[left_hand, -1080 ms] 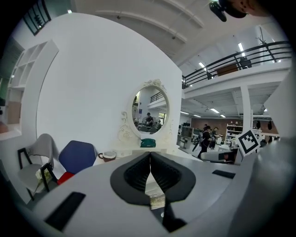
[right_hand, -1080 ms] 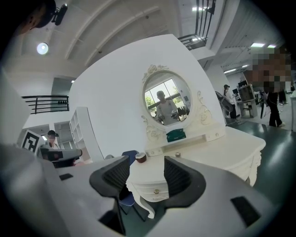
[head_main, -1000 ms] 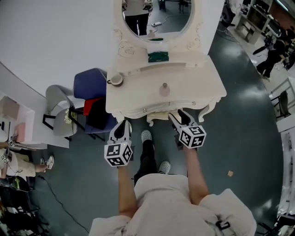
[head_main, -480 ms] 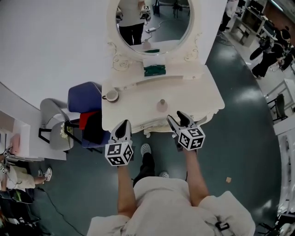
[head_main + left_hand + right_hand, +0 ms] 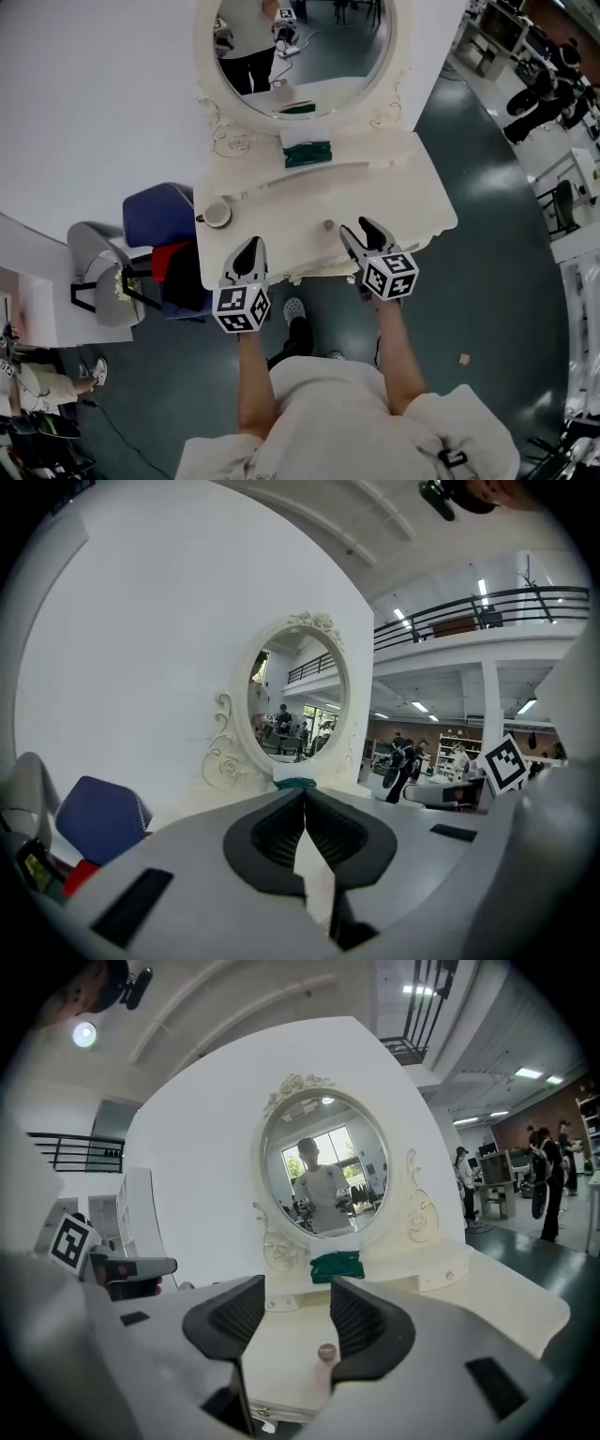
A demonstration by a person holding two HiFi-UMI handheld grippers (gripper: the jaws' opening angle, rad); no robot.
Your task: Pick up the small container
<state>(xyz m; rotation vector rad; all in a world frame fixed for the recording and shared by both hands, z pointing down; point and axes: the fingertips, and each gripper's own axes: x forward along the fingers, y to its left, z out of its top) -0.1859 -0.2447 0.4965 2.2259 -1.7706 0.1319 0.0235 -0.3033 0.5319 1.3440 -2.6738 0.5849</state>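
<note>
1. The small container (image 5: pixel 328 226), a pale little bottle with a brown cap, stands upright near the front edge of the bench (image 5: pixel 412 202). It sits at the centre of the head view, just beside the tips of the right gripper (image 5: pixel 362 231).
2. That gripper's jaws stand apart with nothing between them. In the right gripper view the bottle (image 5: pixel 325 1361) shows low in the gap, nearer the right-hand jaw. It looks best to centre it before moving in.
3. The bottle is tall and narrow, so it probably tips easily. Bring the jaws level around its body below the cap, close gently, then lift straight up.
4. The left gripper (image 5: pixel 249 251), at lower left of centre, has its jaws pressed together and empty. It should stay clear of the cup (image 5: pixel 216 214).
</note>
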